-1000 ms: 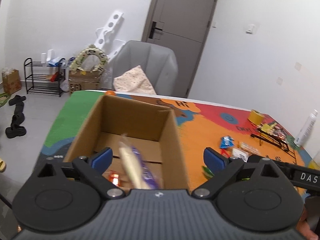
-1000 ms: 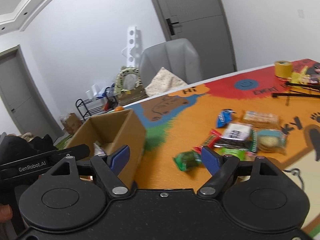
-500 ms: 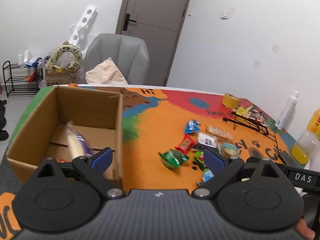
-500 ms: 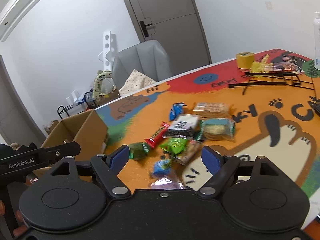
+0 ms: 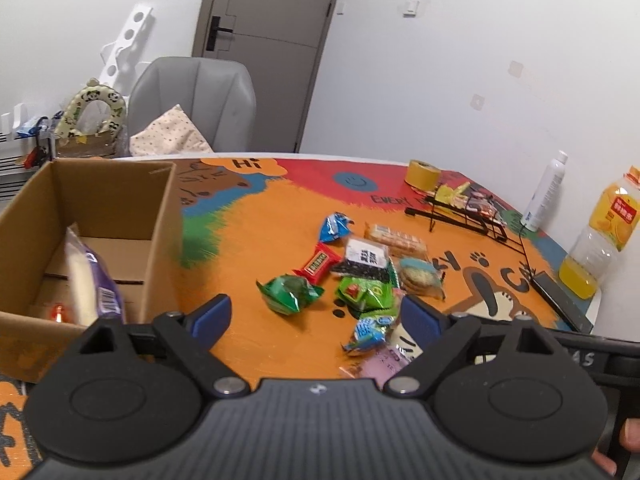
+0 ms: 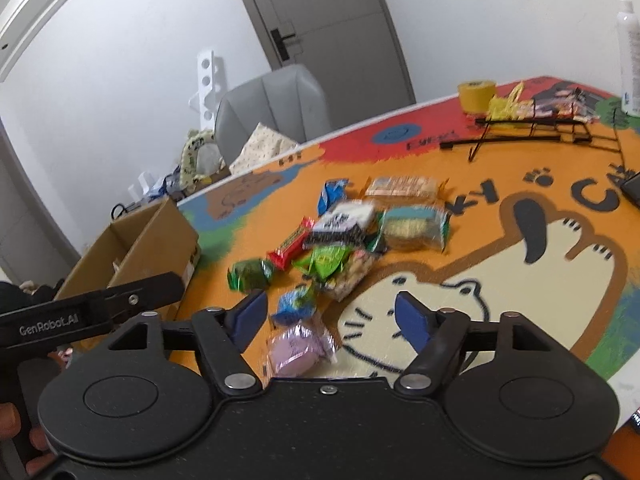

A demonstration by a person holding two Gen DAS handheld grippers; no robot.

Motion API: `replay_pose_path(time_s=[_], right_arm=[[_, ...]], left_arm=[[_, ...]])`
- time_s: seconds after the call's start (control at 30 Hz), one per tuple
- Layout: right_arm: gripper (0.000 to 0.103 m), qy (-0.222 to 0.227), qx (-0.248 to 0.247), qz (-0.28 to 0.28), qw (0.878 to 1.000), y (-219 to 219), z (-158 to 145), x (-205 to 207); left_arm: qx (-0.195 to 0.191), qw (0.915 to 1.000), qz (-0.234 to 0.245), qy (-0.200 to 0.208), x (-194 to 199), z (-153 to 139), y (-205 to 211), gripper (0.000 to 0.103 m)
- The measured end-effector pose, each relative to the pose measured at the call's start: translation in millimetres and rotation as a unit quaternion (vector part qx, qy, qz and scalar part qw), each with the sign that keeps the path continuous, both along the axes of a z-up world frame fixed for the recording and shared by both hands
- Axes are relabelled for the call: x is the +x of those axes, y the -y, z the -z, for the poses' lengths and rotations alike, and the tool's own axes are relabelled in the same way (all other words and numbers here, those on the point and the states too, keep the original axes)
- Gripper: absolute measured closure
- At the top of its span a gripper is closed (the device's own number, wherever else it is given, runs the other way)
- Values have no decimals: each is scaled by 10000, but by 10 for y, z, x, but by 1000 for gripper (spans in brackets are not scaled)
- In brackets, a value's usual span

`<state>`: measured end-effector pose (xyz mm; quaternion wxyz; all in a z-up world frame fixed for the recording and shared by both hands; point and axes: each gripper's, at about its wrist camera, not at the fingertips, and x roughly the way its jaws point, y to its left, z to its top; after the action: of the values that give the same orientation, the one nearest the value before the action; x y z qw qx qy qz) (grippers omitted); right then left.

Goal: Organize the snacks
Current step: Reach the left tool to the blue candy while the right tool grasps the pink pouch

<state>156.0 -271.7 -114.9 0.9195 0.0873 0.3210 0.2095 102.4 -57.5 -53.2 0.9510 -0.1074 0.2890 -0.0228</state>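
Observation:
A cardboard box (image 5: 160, 216) stands at the table's left and holds a purple-and-white snack pack (image 5: 92, 280) and a small orange item (image 5: 58, 313). The box also shows in the right wrist view (image 6: 160, 236). Several snacks lie in a loose pile on the orange mat: a green packet (image 5: 290, 293), a red bar (image 5: 318, 264), a blue packet (image 5: 335, 227), a pink packet (image 6: 298, 346). My left gripper (image 5: 316, 316) is open and empty, above the mat between box and pile. My right gripper (image 6: 330, 314) is open and empty, just above the pink packet.
A black wire rack (image 5: 464, 216) with more snacks, a yellow tape roll (image 5: 422, 174), a white spray bottle (image 5: 544, 196) and an orange juice bottle (image 5: 596, 236) stand at the right and far side. A grey chair (image 5: 196, 104) is behind the table.
Both grippers have swung right, away from the box and toward the snack pile. The purple-and-white pack that was dropping from the left gripper now rests in the box. The right gripper has come low over the pink packet.

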Motion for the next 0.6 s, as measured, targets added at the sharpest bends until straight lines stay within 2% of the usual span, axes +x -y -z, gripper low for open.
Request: replay_pose_path(time_s=[0.2,0.47,0.57,0.6], right_arm=[[39,-229,-107,-211,9995,-138,168,44],[39,-410,-150,-321,9985,-266,326,123],[50,-506,-182,-393,9978,-313,394,163],[59,-541,-207,-415,9975,-325,416,177]], left_arm=[[-86,9997,95,-231,63,152,9,34],[-146,9993,72,-341,114,252,-33,35],[-130,9992,85,-377,148,284,-27,35],[-133,9991,83,-393,161,295,-28,35]])
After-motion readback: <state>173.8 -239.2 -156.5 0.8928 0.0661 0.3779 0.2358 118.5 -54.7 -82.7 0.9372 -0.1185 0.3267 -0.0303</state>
